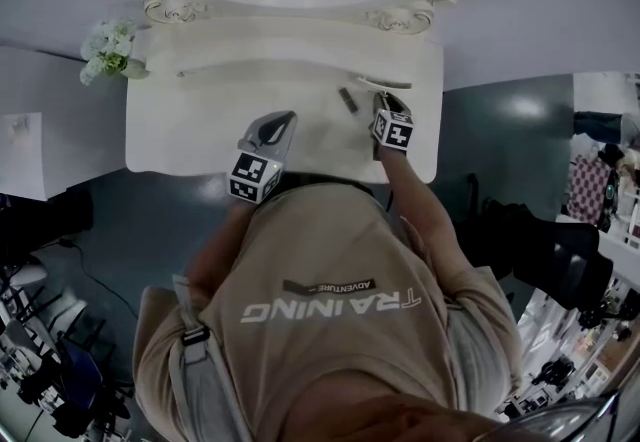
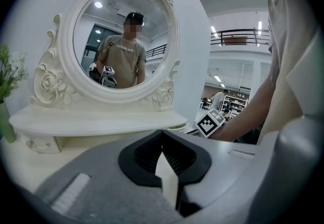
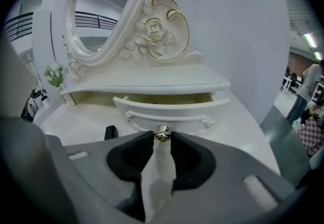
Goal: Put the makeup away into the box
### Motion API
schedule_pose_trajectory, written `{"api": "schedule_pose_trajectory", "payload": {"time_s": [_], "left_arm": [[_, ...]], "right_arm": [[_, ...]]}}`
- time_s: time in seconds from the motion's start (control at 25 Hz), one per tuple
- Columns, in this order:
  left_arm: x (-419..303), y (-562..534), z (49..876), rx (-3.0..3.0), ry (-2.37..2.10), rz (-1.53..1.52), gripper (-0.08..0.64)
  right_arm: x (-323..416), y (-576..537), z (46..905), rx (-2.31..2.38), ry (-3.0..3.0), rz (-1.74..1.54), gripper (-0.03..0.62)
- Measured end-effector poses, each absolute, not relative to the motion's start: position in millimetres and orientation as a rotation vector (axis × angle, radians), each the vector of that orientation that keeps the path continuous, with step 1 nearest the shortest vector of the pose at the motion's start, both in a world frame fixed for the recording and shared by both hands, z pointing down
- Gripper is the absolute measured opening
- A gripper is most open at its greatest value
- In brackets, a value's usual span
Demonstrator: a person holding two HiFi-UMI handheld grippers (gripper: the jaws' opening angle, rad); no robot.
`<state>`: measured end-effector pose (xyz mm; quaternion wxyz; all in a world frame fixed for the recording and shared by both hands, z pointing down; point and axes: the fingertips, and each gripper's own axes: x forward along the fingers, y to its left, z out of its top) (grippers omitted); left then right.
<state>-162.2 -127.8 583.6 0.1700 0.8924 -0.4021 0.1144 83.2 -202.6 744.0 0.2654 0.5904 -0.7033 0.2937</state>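
On the white vanity table (image 1: 190,130) a small drawer (image 3: 167,109) under the mirror shelf stands pulled partly out, its pale inside showing. My right gripper (image 3: 162,135) is shut on the drawer's small metal knob (image 3: 162,132); in the head view that gripper (image 1: 383,102) sits at the table's right side. A dark makeup stick (image 1: 347,99) lies on the tabletop just left of it, also visible as the dark stick (image 3: 110,133) beside the jaws. My left gripper (image 1: 287,120) hovers over the table's front middle, its tips (image 2: 162,134) together with nothing between them.
An oval mirror (image 2: 124,40) in an ornate white frame stands at the back of the table. A vase of white flowers (image 1: 108,50) is at the far left corner. The table's front edge is close to the person's body; grey floor lies on both sides.
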Motion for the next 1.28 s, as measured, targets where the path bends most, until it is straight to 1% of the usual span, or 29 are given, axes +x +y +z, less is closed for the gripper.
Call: {"api": "schedule_pose_trajectory", "payload": {"time_s": [0.96, 1.28], "left_arm": [[-161.0, -118.0, 586.1, 2.574, -1.083, 0.368, 0.006], [-163.4, -107.3, 595.7, 2.549, -1.077, 0.382, 0.006]], "right_arm": [[76.3, -164.7, 745.8, 1.573, -1.938, 0.751, 0.109], [75.9, -158.4, 738.4, 1.567, -1.964, 0.643, 0.119]]}}
